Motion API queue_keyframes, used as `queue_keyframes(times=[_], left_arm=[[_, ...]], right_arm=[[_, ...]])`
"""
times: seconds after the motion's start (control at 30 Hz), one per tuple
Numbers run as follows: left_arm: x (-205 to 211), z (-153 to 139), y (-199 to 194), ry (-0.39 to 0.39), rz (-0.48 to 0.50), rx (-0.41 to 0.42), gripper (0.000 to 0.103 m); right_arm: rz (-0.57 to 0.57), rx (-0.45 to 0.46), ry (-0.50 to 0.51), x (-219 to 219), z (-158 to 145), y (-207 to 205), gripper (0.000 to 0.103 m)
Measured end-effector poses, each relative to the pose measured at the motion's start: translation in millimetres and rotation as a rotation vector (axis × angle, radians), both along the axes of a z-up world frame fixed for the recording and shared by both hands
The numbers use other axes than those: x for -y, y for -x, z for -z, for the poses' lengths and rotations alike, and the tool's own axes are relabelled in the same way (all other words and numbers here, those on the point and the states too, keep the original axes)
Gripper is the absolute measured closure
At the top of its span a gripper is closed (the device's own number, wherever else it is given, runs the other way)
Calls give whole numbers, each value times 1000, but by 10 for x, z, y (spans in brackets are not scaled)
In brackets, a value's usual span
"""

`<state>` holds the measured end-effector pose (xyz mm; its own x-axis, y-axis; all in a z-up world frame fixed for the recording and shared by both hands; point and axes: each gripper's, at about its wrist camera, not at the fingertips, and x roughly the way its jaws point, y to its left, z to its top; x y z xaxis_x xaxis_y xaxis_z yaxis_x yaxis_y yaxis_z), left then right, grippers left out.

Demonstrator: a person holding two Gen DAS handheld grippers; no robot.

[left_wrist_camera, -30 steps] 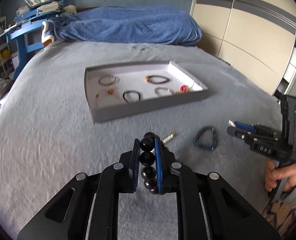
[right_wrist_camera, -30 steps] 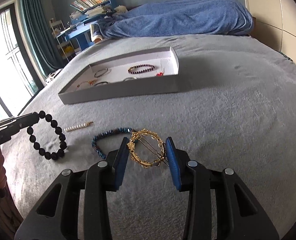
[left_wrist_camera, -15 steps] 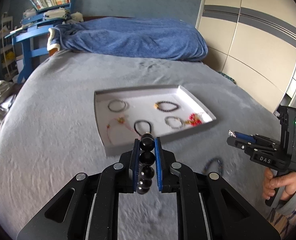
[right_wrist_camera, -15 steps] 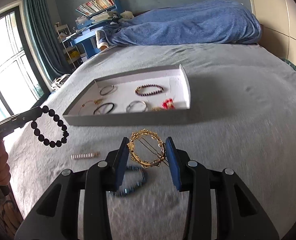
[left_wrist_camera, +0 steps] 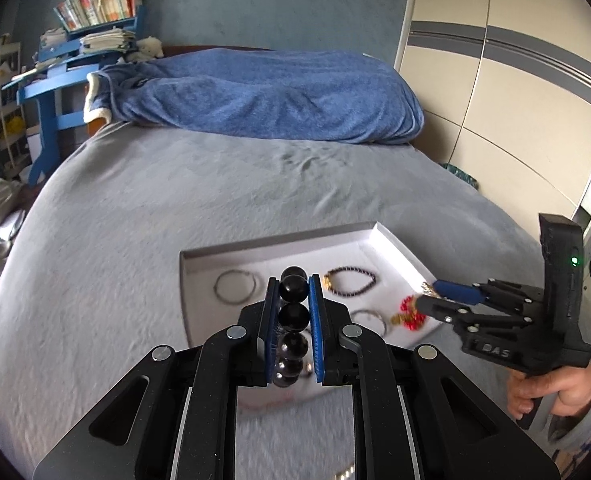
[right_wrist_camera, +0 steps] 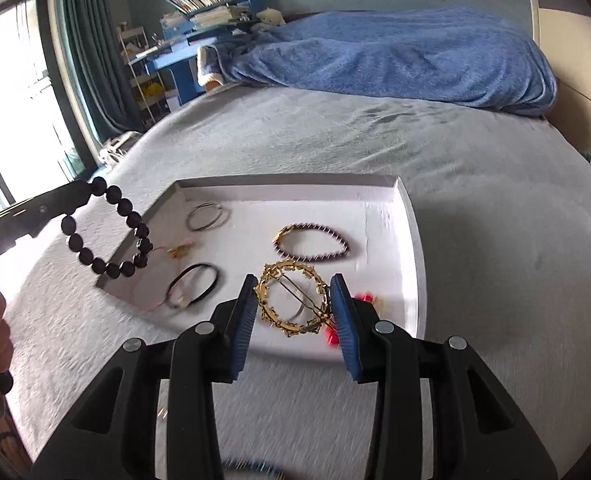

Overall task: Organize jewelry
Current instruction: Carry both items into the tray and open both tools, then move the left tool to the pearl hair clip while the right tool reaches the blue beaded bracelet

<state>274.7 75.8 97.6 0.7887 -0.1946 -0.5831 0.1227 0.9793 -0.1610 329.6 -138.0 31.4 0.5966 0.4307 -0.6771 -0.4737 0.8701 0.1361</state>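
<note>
My left gripper point(left_wrist_camera: 293, 286) is shut on a black bead bracelet point(left_wrist_camera: 293, 316), which hangs from it over the tray's near left corner in the right wrist view point(right_wrist_camera: 111, 232). My right gripper point(right_wrist_camera: 293, 282) is shut on a gold ring-shaped brooch point(right_wrist_camera: 293, 304) and holds it above the near right part of the white tray point(right_wrist_camera: 409, 216). The tray point(left_wrist_camera: 199, 256) lies on the grey bed and holds several bracelets: a thin silver hoop point(right_wrist_camera: 208, 216), a purple bead one point(right_wrist_camera: 313, 242), a black cord one point(right_wrist_camera: 193, 284) and red pieces point(left_wrist_camera: 411, 312).
A blue blanket point(left_wrist_camera: 263, 96) lies at the head of the bed. A blue shelf with books point(left_wrist_camera: 91, 12) stands at the far left. Wardrobe doors point(left_wrist_camera: 507, 80) are to the right. A blue bead bracelet point(right_wrist_camera: 251, 468) lies on the bed under my right gripper.
Both grippers have moved forward from the loose items on the bed to the tray, each carrying its piece. The tray now lies right below the fingertips.
</note>
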Motion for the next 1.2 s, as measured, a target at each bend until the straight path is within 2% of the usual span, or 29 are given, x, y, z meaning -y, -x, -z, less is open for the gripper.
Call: queue_keyframes(times=[0.27, 0.37, 0.53, 0.73, 0.77, 0.8, 0.83, 0.87, 0.93, 1.0, 1.07, 1.13, 1.2], left_arm=[[254, 97, -562, 21, 44, -27, 88], [353, 174, -708, 5, 57, -47, 88], [415, 435, -892, -49, 43, -113, 88], [388, 647, -892, -120, 29, -171, 86], [375, 659, -868, -128, 25, -174, 82], [368, 659, -845, -137, 17, -170, 73], [351, 655, -810, -149, 6, -161, 62], [335, 642, -779, -154, -3, -152, 52], [286, 594, -686, -142, -11, -124, 37], [263, 548, -591, -148, -15, -109, 36], [229, 500, -469, -140, -27, -92, 34], [210, 461, -370, -128, -38, -75, 29], [205, 420, -225, -119, -52, -56, 27]], right_arm=[[30, -39, 119, -248, 142, -671, 66], [43, -63, 151, -306, 220, -851, 66], [35, -87, 207, -396, 380, -985, 66], [31, -101, 228, -458, 494, -998, 64], [29, -99, 227, -468, 494, -985, 62], [25, -95, 222, -470, 484, -969, 58], [24, -84, 210, -459, 456, -933, 48], [24, -72, 197, -445, 424, -909, 44], [17, -43, 156, -399, 327, -837, 40], [25, -19, 137, -341, 235, -737, 35], [39, 17, 97, -251, 133, -594, 25], [63, 58, 71, -149, 48, -411, 20], [81, 90, 55, -43, -15, -217, 17]])
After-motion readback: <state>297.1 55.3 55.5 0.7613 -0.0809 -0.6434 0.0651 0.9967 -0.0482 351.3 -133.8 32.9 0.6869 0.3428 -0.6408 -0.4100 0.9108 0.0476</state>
